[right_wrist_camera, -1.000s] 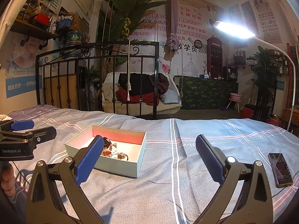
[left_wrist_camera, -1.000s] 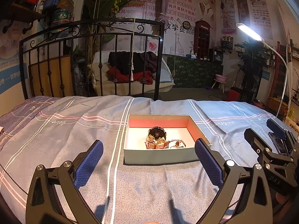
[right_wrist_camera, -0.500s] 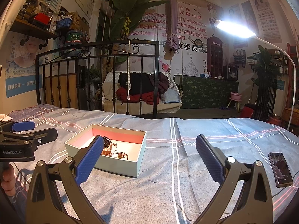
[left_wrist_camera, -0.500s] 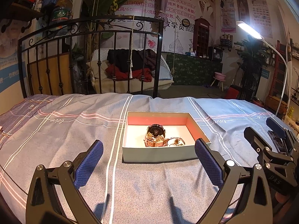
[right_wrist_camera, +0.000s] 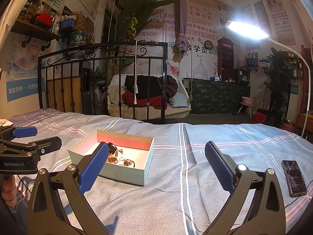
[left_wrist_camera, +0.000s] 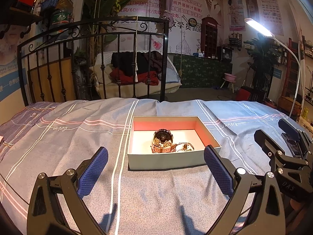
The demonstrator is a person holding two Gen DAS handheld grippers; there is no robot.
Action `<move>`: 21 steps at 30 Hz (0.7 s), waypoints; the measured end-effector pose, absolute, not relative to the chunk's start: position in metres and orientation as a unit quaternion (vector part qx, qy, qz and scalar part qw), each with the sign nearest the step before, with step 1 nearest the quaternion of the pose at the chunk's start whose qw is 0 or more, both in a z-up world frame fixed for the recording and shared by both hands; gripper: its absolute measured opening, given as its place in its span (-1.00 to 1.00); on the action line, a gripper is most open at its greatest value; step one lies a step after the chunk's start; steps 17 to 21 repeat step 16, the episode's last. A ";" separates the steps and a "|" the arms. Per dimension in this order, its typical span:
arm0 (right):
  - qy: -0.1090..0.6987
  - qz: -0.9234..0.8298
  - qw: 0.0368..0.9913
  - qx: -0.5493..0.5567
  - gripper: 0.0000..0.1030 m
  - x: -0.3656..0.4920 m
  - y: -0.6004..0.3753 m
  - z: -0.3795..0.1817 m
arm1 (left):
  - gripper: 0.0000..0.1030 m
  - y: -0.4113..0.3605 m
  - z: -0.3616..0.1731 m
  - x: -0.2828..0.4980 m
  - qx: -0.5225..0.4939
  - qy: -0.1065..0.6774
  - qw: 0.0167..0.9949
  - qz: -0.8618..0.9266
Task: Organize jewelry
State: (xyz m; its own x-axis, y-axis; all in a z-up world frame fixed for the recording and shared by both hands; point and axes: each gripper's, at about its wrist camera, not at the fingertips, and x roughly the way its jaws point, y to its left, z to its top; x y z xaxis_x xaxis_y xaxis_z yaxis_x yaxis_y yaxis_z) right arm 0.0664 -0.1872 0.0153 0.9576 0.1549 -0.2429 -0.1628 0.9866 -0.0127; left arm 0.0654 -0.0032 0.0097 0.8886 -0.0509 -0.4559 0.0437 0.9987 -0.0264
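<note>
On the bed (left_wrist_camera: 58, 148), an open box (left_wrist_camera: 166, 161) holds a watch (left_wrist_camera: 163, 140) and small jewelry, while the left tool (left_wrist_camera: 155, 165) and right tool (right_wrist_camera: 157, 161) hover nearby, both spread wide and empty.

A bed (left_wrist_camera: 78, 137) carries everything, covered by a blue-grey sheet (right_wrist_camera: 195, 186) with white and pink stripes. An open pale box (left_wrist_camera: 166, 159) with a pink inner wall sits directly on the sheet near the middle. Well apart to its right, a phone (right_wrist_camera: 294, 178) lies flat, screen up.
</note>
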 end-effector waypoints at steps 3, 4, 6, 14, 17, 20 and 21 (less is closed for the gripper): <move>0.123 0.081 0.989 -0.016 0.89 0.067 -0.187 0.015 | 0.87 -0.003 0.009 0.067 -0.007 0.237 0.971 -0.027; 0.123 0.081 0.989 -0.016 0.89 0.067 -0.187 0.015 | 0.87 -0.003 0.009 0.067 -0.007 0.240 0.970 -0.029; 0.122 0.082 0.989 -0.017 0.89 0.067 -0.188 0.015 | 0.87 -0.004 0.009 0.067 -0.006 0.244 0.969 -0.037; 0.124 0.080 0.989 -0.017 0.89 0.069 -0.189 0.015 | 0.87 -0.003 0.006 0.069 -0.005 0.244 0.969 -0.029; 0.125 0.080 0.989 -0.016 0.89 0.069 -0.189 0.015 | 0.87 -0.001 0.006 0.070 -0.007 0.247 0.969 -0.029; 0.125 0.080 0.989 -0.016 0.89 0.069 -0.189 0.015 | 0.87 -0.001 0.006 0.070 -0.007 0.247 0.969 -0.029; 0.125 0.080 0.989 -0.016 0.89 0.069 -0.189 0.015 | 0.87 -0.001 0.006 0.070 -0.007 0.247 0.969 -0.029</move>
